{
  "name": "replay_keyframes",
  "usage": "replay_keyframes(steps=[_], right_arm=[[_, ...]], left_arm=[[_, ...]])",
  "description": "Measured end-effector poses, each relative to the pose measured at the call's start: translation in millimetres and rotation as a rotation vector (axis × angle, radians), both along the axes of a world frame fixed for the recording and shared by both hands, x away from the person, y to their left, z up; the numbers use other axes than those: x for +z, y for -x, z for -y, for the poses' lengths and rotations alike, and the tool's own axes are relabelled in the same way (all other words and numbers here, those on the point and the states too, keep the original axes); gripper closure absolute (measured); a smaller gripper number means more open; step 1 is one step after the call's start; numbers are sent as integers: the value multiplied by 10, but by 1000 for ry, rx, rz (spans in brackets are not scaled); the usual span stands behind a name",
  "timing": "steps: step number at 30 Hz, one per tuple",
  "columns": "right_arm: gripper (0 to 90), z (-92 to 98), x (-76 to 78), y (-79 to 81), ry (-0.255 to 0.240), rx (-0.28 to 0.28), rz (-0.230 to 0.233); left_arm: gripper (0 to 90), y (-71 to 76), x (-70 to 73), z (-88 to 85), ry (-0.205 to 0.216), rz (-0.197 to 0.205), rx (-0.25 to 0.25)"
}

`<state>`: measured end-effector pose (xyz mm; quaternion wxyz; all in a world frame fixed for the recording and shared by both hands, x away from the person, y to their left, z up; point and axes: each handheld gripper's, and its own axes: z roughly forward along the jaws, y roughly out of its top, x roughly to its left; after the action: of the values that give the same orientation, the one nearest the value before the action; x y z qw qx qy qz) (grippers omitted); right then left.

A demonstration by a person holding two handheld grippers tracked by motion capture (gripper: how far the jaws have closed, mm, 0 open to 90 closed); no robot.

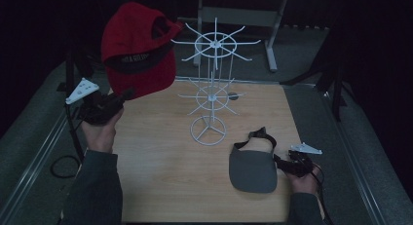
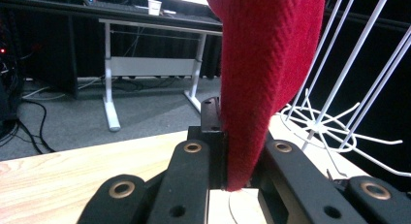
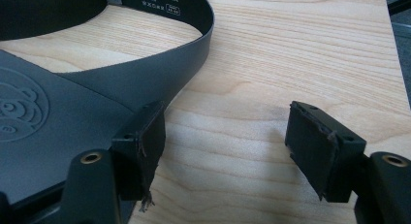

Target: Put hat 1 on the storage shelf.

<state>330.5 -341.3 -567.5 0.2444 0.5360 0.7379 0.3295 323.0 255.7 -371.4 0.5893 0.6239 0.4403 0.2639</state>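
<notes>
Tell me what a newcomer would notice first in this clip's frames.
The red cap stands out first, held up above the table's far left by the left gripper, whose jaws clamp its brim. Next comes the white wire rack standing mid-table, its hooks bare. Near the front right, a grey visor lies flat on the wooden table, with the right gripper open beside it, one jaw at the visor's edge.

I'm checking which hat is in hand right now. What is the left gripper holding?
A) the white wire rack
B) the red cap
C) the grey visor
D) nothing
B: the left gripper is shut on the red cap, holding it up beside the white wire rack, while the grey visor lies on the table.
</notes>
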Motion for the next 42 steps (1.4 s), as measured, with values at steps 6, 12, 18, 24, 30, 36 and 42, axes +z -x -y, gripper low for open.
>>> replay_keyframes(steps=[6, 12, 18, 24, 30, 36, 42], right_arm=[[307, 1, 1, 0, 0, 1, -1], [307, 0, 1, 0, 0, 0, -1], [307, 1, 1, 0, 0, 1, -1], [307, 1, 1, 0, 0, 1, -1], [307, 1, 1, 0, 0, 1, -1], [307, 0, 1, 0, 0, 1, -1], [307, 2, 0, -1, 1, 2, 0]], left_arm=[[857, 14, 11, 2, -6, 7, -4], [857, 38, 33, 5, -1, 16, -3], [857, 58, 43, 18, -1, 24, -9], [857, 86, 54, 37, -17, 33, 1], [857, 98, 50, 66, -34, 36, 4], [856, 87, 14, 100, -52, 30, 6], [856, 82, -18, 117, -67, 23, 12]])
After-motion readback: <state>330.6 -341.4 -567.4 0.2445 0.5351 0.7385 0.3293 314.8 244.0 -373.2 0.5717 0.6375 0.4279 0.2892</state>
